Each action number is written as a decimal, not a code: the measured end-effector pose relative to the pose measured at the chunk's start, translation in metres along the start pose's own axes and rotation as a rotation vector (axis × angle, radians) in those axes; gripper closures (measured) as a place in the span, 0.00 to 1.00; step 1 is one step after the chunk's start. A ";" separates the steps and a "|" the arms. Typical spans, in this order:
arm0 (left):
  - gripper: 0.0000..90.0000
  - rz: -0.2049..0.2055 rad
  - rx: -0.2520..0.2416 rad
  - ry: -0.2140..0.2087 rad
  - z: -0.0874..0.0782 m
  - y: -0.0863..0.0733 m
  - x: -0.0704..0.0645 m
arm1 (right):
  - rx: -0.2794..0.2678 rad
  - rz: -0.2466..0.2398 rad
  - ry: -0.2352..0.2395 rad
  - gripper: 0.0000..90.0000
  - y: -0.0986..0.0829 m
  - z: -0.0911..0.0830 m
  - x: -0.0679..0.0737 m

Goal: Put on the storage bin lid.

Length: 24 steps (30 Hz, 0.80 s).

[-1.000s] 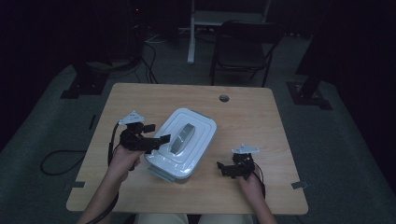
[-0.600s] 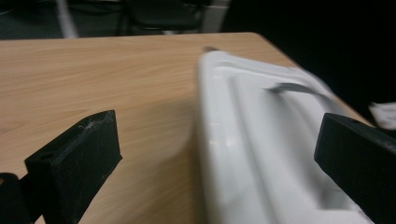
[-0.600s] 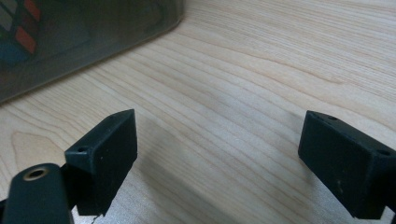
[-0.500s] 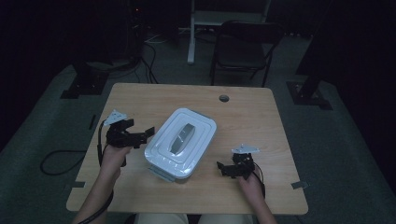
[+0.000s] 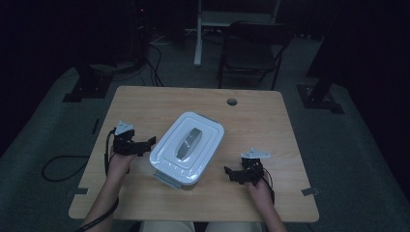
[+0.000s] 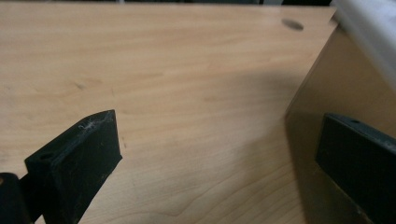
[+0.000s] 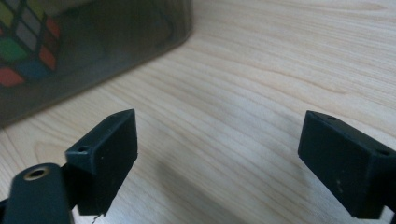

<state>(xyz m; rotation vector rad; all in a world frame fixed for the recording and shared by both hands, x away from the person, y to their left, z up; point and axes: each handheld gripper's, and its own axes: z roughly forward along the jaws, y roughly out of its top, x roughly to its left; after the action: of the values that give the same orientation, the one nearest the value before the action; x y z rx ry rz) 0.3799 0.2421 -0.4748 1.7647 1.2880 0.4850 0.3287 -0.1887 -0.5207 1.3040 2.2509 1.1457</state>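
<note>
Storage box [image 5: 187, 148] with white lid sits centre of the table [image 5: 270, 116] in the high view, angled, grey handle [image 5: 187, 142] on top. Left gripper [image 5: 145, 144] at the box's left edge, jaws wide, nothing held; in the left gripper view its right jaw is just beside the box wall [image 6: 341, 88]. Right gripper [image 5: 233, 175] lower right of the box, apart from it, jaws wide, nothing held. In the right gripper view, a colour cube [image 7: 25, 44] shows through the box wall, upper left of the frame.
</note>
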 end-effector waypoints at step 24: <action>0.02 0.053 0.089 -0.034 0.022 -0.021 -0.029 | -0.077 0.041 -0.025 0.15 0.029 0.023 0.021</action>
<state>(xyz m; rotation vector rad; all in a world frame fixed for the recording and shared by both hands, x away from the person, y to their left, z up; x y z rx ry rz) 0.3732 0.2078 -0.4986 1.8768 1.2590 0.4315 0.3481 -0.1521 -0.5112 1.3329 2.1500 1.2107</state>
